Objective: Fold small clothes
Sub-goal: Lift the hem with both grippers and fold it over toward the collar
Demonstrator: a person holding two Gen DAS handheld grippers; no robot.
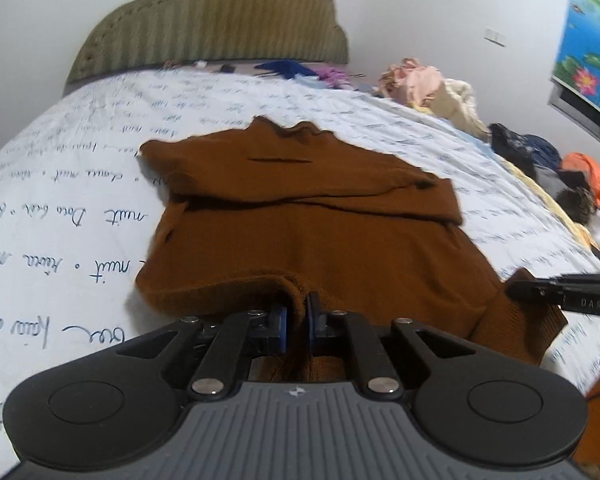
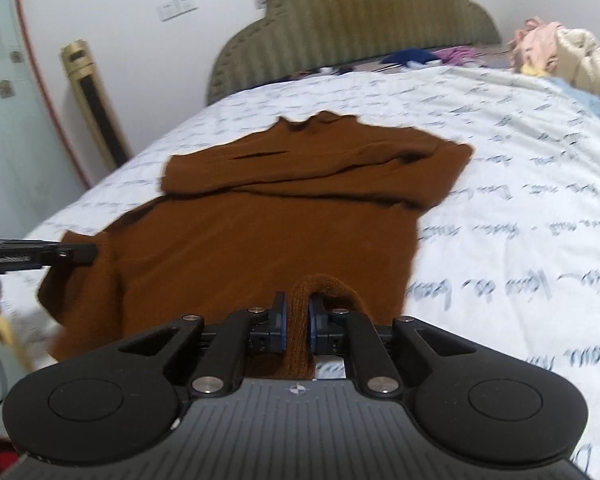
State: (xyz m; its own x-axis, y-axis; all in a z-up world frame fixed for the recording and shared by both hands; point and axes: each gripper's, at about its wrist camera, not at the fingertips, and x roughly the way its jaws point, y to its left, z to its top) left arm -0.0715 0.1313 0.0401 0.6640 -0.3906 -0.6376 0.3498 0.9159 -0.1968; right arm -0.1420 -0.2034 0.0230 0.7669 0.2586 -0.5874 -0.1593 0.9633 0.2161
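Observation:
A brown knit sweater [image 1: 320,236] lies on the bed with its collar toward the headboard and its sleeves folded across the chest. My left gripper [image 1: 297,320] is shut on the sweater's near hem at its left corner, the ribbed fabric pinched between the blue pads. My right gripper [image 2: 297,312] is shut on the hem at the right corner of the sweater [image 2: 260,232], where a fold of knit bulges up between its fingers. Each gripper shows at the edge of the other's view: the right gripper's tip [image 1: 540,290] and the left gripper's tip [image 2: 60,256]. Both lifted corners hang off the sheet.
The bed has a white sheet [image 1: 80,184] printed with script and an olive padded headboard [image 1: 220,20]. Loose clothes are heaped along the bed's right side [image 1: 440,88] and near the headboard [image 1: 288,68]. A gold upright unit [image 2: 92,100] stands by the left wall.

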